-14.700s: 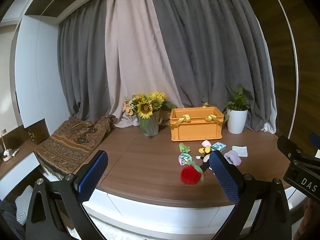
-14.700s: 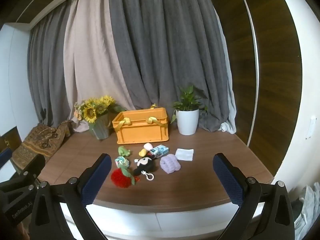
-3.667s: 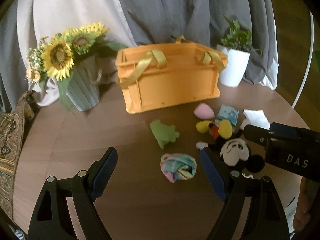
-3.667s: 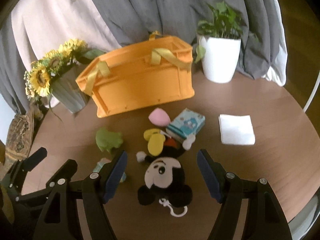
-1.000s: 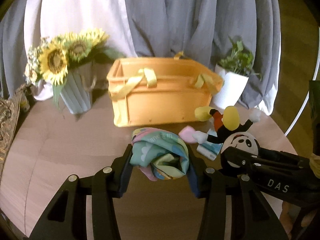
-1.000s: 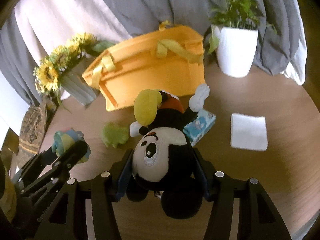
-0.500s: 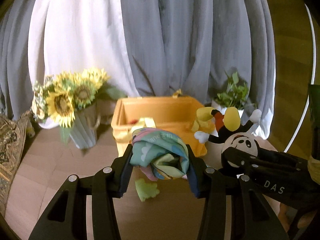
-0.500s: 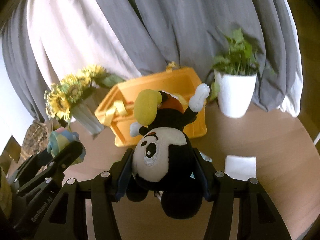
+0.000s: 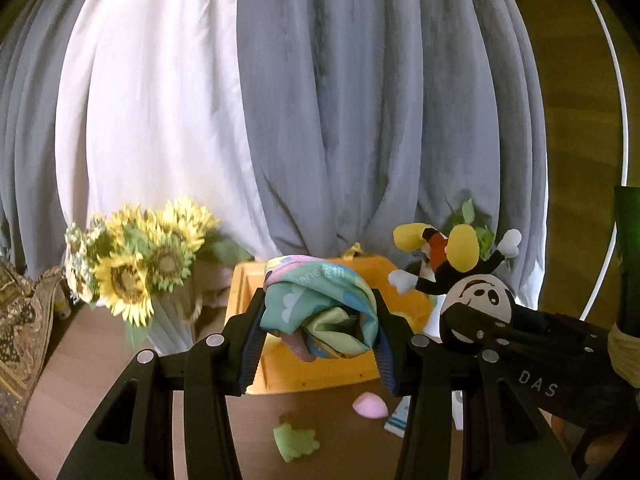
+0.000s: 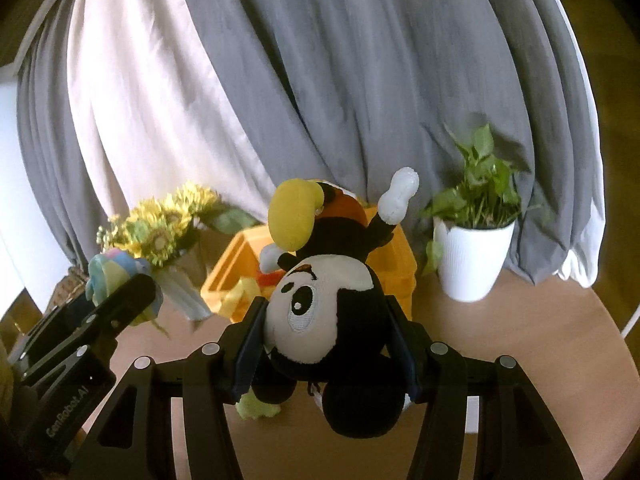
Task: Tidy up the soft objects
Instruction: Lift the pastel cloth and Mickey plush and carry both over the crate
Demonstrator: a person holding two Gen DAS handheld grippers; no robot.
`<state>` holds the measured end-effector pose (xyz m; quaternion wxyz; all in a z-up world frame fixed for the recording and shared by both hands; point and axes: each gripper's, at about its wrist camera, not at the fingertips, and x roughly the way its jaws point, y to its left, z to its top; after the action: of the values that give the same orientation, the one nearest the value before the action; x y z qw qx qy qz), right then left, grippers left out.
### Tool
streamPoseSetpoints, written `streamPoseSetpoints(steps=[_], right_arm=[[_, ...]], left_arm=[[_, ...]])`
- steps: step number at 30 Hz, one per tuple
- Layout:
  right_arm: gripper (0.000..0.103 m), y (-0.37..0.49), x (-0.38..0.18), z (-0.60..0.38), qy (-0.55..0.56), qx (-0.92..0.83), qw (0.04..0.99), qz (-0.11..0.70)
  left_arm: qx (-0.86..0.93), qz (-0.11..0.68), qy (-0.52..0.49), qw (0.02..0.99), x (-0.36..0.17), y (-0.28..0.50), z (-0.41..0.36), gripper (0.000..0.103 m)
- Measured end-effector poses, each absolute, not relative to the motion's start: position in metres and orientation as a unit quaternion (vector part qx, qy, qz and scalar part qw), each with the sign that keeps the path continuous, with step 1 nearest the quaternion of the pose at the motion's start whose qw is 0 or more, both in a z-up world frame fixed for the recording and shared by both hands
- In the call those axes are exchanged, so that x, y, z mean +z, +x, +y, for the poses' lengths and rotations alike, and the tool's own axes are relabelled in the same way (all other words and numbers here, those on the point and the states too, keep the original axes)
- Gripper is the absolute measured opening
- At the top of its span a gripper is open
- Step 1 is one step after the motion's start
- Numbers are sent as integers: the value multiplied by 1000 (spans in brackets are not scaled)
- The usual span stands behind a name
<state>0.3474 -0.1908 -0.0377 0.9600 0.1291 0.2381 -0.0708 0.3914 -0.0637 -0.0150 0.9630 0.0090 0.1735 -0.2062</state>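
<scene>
My left gripper (image 9: 318,320) is shut on a pastel rolled cloth (image 9: 320,304), held in the air in front of the orange basket (image 9: 316,372). Beside it, my right gripper (image 10: 326,328) is shut on the head of a black-and-white mouse plush (image 10: 320,316), whose yellow shoes and white hands point up. The plush (image 9: 476,292) also shows at the right of the left wrist view. The orange basket (image 10: 394,268) stands behind the plush, with yellow handles and something red inside. Below on the wooden table (image 9: 80,400) lie a green soft piece (image 9: 296,442) and a pink soft piece (image 9: 370,405).
A vase of sunflowers (image 9: 140,264) stands left of the basket. A potted plant in a white pot (image 10: 472,256) stands to its right. Grey and pale curtains (image 9: 320,100) hang behind. A patterned fabric (image 9: 20,320) lies at the far left. A blue-white packet (image 9: 400,420) lies near the pink piece.
Both grippers have risen with their loads still gripped. The table and basket have dropped lower in both views, and more curtain fills the frames.
</scene>
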Motion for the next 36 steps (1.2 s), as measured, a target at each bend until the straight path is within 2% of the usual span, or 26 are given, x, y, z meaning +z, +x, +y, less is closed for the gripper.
streamPoseSetpoints(steps=[21,36], right_arm=[[58,401,-5,-202,108,-64,975,183],[58,476,-24,-229,110,-64,969,210]], left_arm=[[-203,131,10,970,5,457,-69,47],[-194,177,21,965,-26,533,-91,47]])
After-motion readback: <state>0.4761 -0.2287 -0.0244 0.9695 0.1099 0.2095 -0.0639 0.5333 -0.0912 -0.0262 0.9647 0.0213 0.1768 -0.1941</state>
